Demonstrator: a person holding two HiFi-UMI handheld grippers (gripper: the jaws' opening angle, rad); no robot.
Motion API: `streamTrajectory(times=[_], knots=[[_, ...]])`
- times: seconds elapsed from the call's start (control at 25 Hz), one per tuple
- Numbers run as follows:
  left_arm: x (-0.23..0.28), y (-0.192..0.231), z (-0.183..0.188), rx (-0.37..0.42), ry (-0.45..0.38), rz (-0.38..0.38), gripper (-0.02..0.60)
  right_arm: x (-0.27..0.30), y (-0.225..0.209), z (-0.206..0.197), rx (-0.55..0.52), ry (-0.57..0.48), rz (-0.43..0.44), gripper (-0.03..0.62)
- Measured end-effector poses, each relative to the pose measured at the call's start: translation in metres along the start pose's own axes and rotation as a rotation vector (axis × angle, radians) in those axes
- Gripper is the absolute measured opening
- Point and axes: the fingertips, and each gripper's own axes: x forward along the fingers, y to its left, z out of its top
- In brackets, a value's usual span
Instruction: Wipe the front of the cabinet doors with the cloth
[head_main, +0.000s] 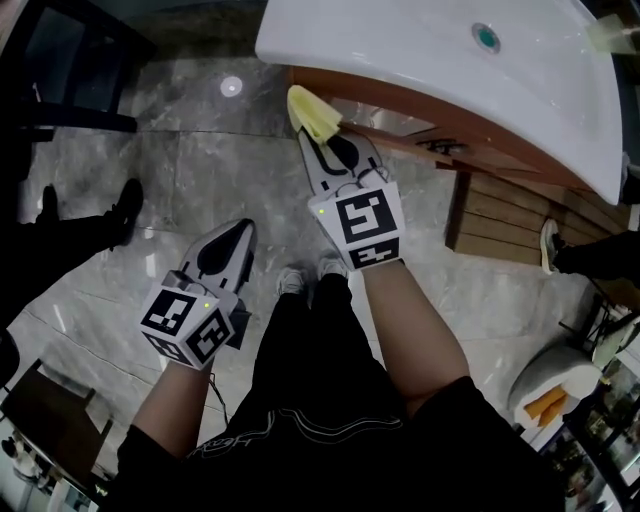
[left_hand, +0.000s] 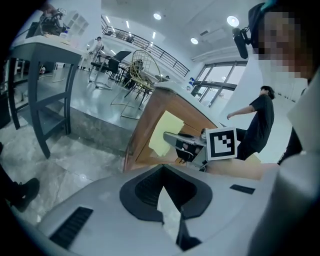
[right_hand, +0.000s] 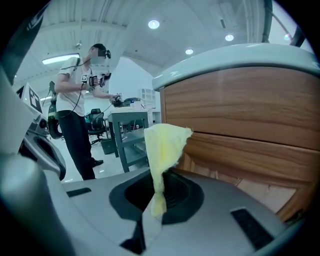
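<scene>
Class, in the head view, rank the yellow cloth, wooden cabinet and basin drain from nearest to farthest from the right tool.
1. Yellow cloth: held in the right tool.
2. Wooden cabinet: just beyond the cloth, under the basin.
3. Basin drain: on the white top, far right.

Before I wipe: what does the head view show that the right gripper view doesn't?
Head view only: the basin's drain, and the wearer's shoes on the marble floor. Right gripper view only: the cabinet's wooden front face-on, with its horizontal seam. Both: the right tongs shut on the yellow cloth beside the cabinet's corner.
</scene>
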Motion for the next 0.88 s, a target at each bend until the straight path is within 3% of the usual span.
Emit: streamTrajectory(times=[0.56,0.88], knots=[[0.023,-0.018,-0.033,-0.097,0.051,-0.027,0.006,-0.005,-0.023,-0.008,-0.046,-0.006,-0.006,0.041],[0.042,-0.040,-0.046,-0.107,0.101,-0.064,0.006,-0.027,-0.056,-0.019,0.054,-0.021,-0.064,0.041]])
